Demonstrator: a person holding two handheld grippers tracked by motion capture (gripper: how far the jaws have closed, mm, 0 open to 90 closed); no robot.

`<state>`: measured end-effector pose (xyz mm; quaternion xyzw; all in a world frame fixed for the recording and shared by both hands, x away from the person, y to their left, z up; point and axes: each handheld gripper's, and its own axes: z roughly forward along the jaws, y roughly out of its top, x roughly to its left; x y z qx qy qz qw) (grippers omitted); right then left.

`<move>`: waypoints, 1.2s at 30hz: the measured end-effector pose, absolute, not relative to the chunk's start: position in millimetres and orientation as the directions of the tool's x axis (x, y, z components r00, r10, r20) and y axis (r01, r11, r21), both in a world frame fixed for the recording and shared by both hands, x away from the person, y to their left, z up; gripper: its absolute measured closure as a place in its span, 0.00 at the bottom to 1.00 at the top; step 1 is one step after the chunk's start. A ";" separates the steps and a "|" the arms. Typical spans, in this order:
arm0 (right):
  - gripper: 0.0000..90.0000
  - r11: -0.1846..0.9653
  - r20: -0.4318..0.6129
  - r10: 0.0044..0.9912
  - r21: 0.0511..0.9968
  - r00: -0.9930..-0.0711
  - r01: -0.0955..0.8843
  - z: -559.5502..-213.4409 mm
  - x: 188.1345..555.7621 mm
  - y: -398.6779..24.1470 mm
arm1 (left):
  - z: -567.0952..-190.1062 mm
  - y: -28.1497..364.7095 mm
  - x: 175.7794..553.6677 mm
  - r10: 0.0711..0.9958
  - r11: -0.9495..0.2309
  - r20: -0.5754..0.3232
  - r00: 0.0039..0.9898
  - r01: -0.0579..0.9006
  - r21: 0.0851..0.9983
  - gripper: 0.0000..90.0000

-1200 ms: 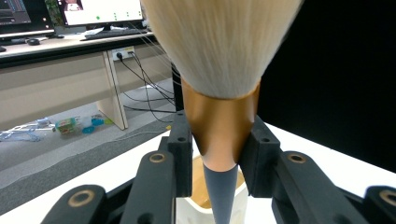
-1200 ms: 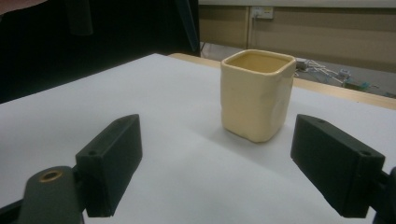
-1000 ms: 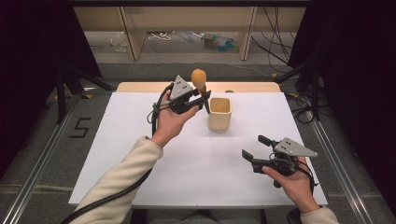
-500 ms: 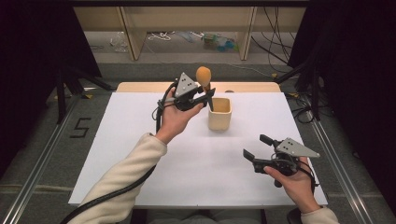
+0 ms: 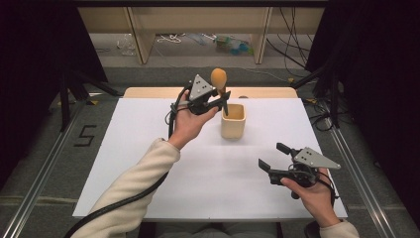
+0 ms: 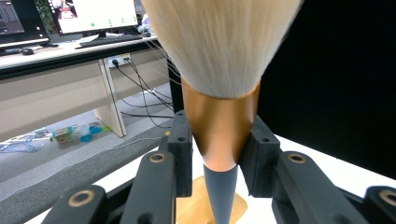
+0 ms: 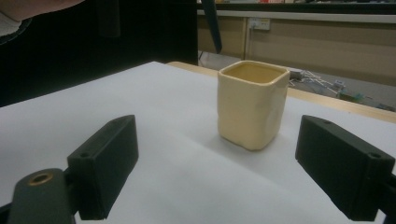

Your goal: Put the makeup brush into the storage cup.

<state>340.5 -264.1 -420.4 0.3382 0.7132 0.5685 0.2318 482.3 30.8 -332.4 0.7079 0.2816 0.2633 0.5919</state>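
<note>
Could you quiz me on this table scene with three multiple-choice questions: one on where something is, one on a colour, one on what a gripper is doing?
1. Where is the brush?
A. above the cup
B. flat on the table
C. on the floor

2. What colour is the cup?
A. blue
B. pale yellow
C. black

3. How is the right gripper?
A. shut on the cup
B. shut on the brush
C. open

A: the left gripper clamps it upright over the cup.
B: its walls look cream-yellow.
C: its jaws stand apart, nothing between.

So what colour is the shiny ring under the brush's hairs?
Copper-orange; the brush's ring shows best in the left gripper view.
</note>
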 end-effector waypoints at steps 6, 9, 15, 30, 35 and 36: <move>0.16 0.124 0.055 0.748 0.968 -0.662 0.220 -420.3 340.4 -264.4 | -332.0 28.3 486.0 0.712 -0.141 0.042 0.701 0.084 0.986 0.76; 0.16 0.112 0.052 0.751 0.972 -0.658 0.205 -420.8 341.1 -264.2 | -331.9 27.6 487.6 0.713 -0.144 0.044 0.700 0.085 0.986 0.76; 0.16 0.114 0.052 0.752 0.972 -0.658 0.207 -421.0 340.9 -264.1 | -332.3 25.4 490.0 0.715 -0.151 0.050 0.697 0.084 0.985 0.76; 0.16 0.113 0.054 0.751 0.971 -0.658 0.209 -421.0 341.0 -264.4 | -334.9 20.4 496.6 0.720 -0.156 0.050 0.692 0.092 0.983 0.76; 0.16 0.111 0.052 0.750 0.973 -0.660 0.203 -420.9 341.3 -264.5 | -335.7 18.9 498.7 0.722 -0.156 0.049 0.690 0.093 0.983 0.76; 0.16 0.111 0.051 0.749 0.973 -0.660 0.202 -421.0 341.3 -264.5 | -335.9 18.6 499.2 0.723 -0.156 0.049 0.690 0.093 0.983 0.76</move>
